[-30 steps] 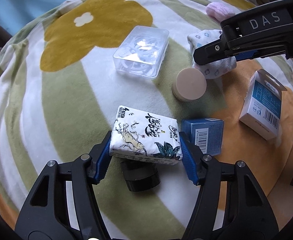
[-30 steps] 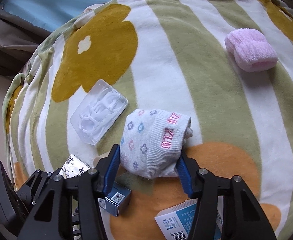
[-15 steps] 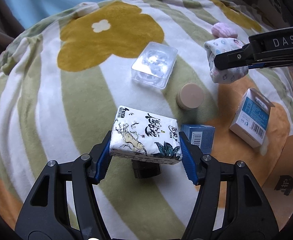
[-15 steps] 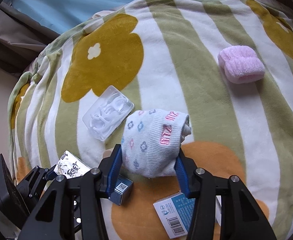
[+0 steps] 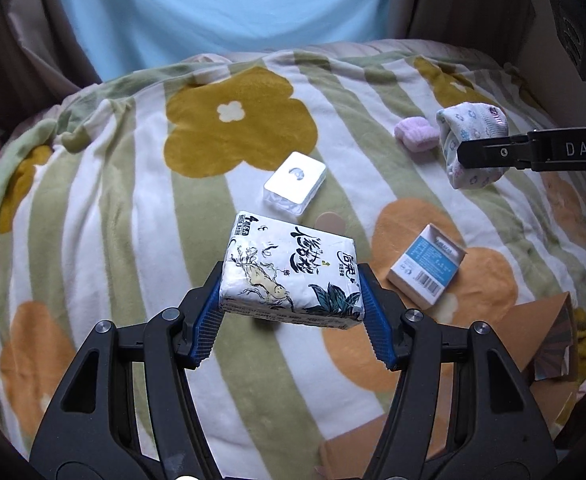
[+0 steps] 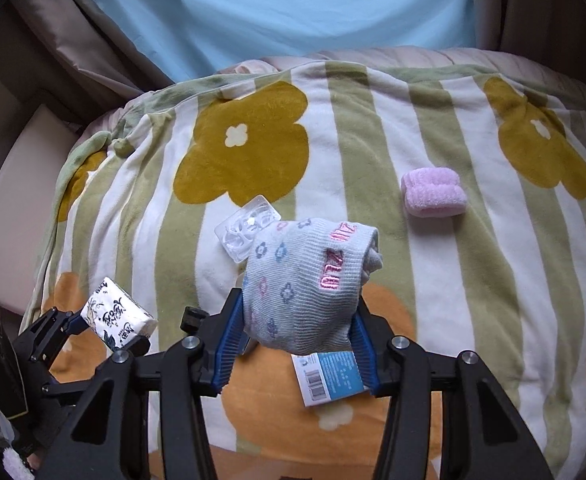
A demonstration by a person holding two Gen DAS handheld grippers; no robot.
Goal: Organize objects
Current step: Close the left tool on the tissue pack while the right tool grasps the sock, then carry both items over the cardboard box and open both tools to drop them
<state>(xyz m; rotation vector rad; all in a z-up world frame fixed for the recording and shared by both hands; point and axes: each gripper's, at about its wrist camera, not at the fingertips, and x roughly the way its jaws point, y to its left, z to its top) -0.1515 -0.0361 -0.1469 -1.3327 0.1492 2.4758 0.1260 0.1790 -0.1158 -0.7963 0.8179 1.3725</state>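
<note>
Two items had left the blanket [image 5: 93, 208] within the last second: the tissue pack [image 5: 291, 276], clamped between the left gripper [image 5: 291, 312] pads, and the rolled flower-print sock [image 6: 305, 284], squeezed in the right gripper [image 6: 297, 332]. Both hung well above the bedding, which looked farther off than a second earlier. Below stayed the clear plastic case [image 5: 295, 188], the round beige lid [image 5: 329, 222], the blue-and-white carton [image 5: 427, 270] and the pink rolled sock [image 6: 433, 192]. Judging by this, the pickup was finished and the carry to a storage spot came next.
</note>
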